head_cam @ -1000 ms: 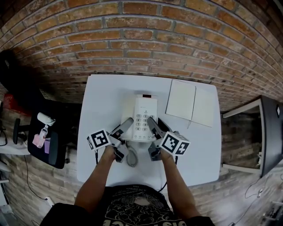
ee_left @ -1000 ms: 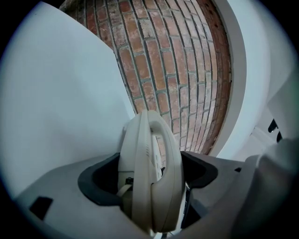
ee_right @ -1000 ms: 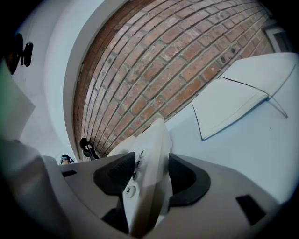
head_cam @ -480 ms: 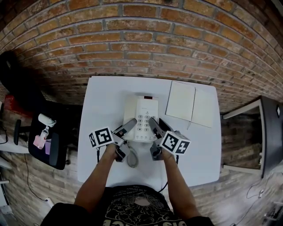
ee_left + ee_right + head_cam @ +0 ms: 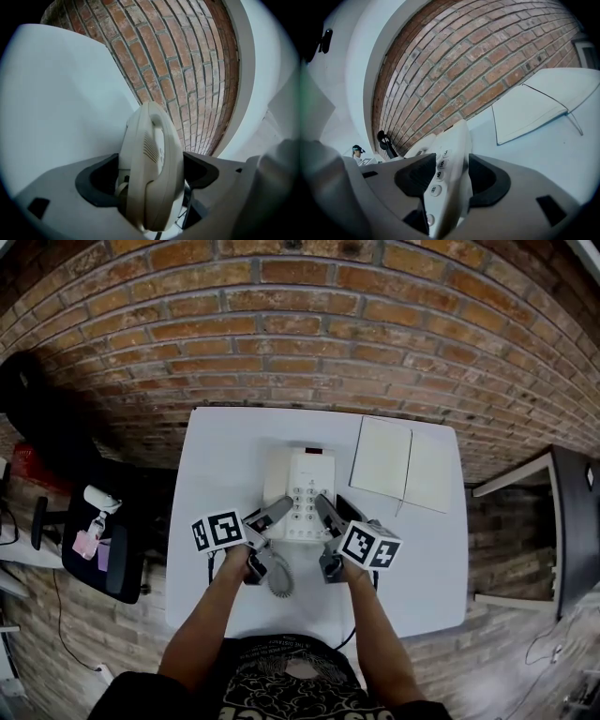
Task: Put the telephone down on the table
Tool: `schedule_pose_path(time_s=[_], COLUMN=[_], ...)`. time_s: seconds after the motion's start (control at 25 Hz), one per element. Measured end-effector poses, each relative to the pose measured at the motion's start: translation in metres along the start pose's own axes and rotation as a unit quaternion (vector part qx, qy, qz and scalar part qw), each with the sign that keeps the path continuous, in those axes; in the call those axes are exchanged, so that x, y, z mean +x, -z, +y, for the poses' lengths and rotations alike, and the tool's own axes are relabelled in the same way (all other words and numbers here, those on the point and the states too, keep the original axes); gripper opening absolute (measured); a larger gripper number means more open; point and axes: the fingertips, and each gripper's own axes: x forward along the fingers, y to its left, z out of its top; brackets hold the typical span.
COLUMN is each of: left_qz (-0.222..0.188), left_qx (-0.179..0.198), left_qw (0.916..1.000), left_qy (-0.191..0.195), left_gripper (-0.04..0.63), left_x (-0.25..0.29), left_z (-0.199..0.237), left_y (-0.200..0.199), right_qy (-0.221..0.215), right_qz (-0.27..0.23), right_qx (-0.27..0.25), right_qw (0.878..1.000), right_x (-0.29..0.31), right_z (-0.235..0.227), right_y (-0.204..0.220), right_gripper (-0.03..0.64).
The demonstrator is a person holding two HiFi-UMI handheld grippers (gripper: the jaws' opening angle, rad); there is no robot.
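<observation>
A cream push-button telephone (image 5: 302, 486) lies in the middle of the white table (image 5: 225, 446), with its handset along its left side. My left gripper (image 5: 277, 512) is at the phone's near-left corner. In the left gripper view its dark pads (image 5: 101, 180) press both sides of the handset (image 5: 150, 154). At the near-right corner is my right gripper (image 5: 324, 506). Its jaws are closing a little, and its pads (image 5: 487, 180) clamp the keypad edge of the telephone (image 5: 449, 164). I cannot tell whether the phone's base touches the table.
An open white notebook (image 5: 403, 463) lies at the table's back right, also in the right gripper view as notebook (image 5: 539, 108). The grey coiled cord (image 5: 278, 579) trails towards the near edge. A brick wall (image 5: 300, 334) stands behind, and a black chair (image 5: 103, 540) is on the left.
My left gripper has edged slightly to the right, closer along the handset. The right gripper and the telephone stay almost where they were.
</observation>
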Motion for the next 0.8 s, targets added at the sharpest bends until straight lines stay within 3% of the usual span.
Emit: schedule_pose_path(time_s=[0.2, 0.36, 0.56, 0.8], left_qz=[0.009, 0.032, 0.023, 0.02], left_qx=[0.023, 0.078, 0.103, 0.162], left_qw=[0.9994, 0.9949, 0.9924, 0.9834], left_qy=[-0.025, -0.056, -0.063, -0.08], left_gripper=[0.408, 0.408, 0.407, 0.407], left_x=[-0.003, -0.009, -0.017, -0.024], left_z=[0.004, 0.008, 0.003, -0.014], left_y=[0.001, 0.008, 0.002, 0.008], right_qy=[0.006, 0.011, 0.03, 0.028], right_qz=[0.005, 0.007, 0.004, -0.002], right_qx=[-0.004, -0.009, -0.018, -0.047], right_qw=[1.0, 1.0, 0.999, 0.998], right_x=[-0.005, -0.009, -0.018, -0.033], right_z=[-0.001, -0.003, -0.008, 0.004], right_y=[0.004, 0.008, 0.008, 0.003], right_gripper=[0.201, 0.201, 0.206, 0.206])
